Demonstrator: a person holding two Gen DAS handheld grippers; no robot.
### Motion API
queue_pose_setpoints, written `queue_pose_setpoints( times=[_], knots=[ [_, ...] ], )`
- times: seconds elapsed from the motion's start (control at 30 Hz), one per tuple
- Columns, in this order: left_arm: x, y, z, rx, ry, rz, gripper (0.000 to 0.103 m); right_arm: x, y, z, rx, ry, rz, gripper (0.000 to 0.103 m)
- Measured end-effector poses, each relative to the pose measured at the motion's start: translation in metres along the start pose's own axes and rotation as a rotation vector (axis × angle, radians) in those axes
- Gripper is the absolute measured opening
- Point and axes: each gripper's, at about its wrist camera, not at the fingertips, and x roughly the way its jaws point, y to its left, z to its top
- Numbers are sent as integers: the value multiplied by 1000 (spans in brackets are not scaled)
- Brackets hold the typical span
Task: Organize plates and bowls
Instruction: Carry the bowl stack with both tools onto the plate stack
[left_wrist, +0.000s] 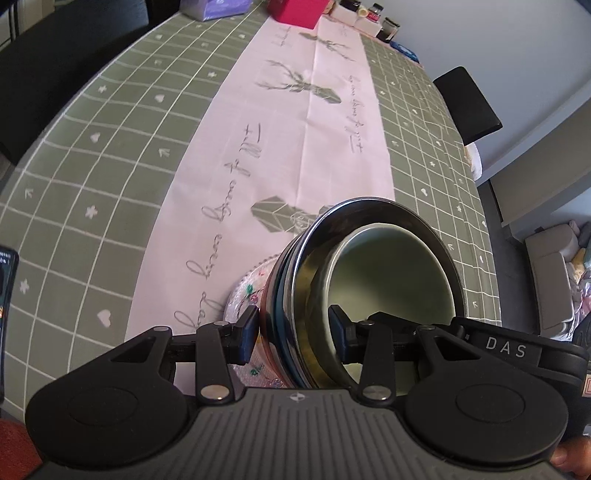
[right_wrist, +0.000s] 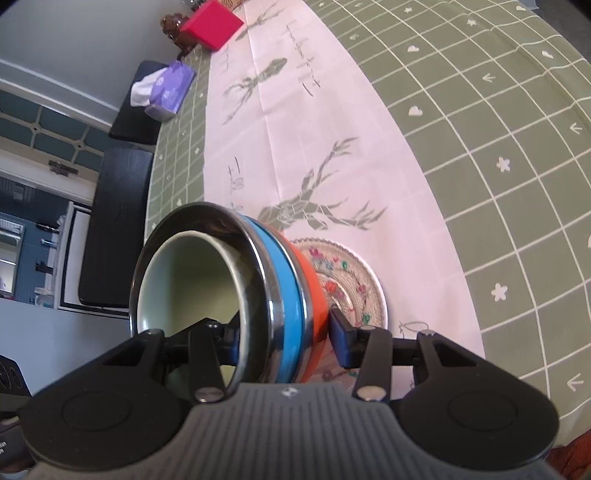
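Observation:
Both grippers hold a nest of bowls tipped on its side. A pale green bowl (left_wrist: 388, 273) (right_wrist: 184, 280) sits inside a steel bowl (left_wrist: 314, 266) (right_wrist: 258, 266), then a blue bowl (right_wrist: 284, 280) and an orange bowl (right_wrist: 314, 288). My left gripper (left_wrist: 291, 328) is shut on the stacked walls, one pad inside the green bowl and one on the orange outside. My right gripper (right_wrist: 286, 336) clamps the opposite side the same way. A floral plate (left_wrist: 243, 295) (right_wrist: 351, 280) shows just behind the orange bowl. I cannot tell whether it touches the stack.
A pink deer-print runner (left_wrist: 288, 129) crosses the green checked tablecloth (right_wrist: 480, 147). At the far end are a red box (left_wrist: 295, 11), a purple tissue box (right_wrist: 171, 86) and jars (left_wrist: 388, 27). Black chairs (left_wrist: 469, 103) (right_wrist: 114, 221) line the table's sides. A phone (left_wrist: 5, 295) lies at the left.

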Motion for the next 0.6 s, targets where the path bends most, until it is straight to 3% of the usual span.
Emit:
queue_pose_setpoints(
  times=[0.6],
  knots=[
    [17,15,-6,-34,24,-7,45,18,-6,-6,16,28,-33,44]
  ],
)
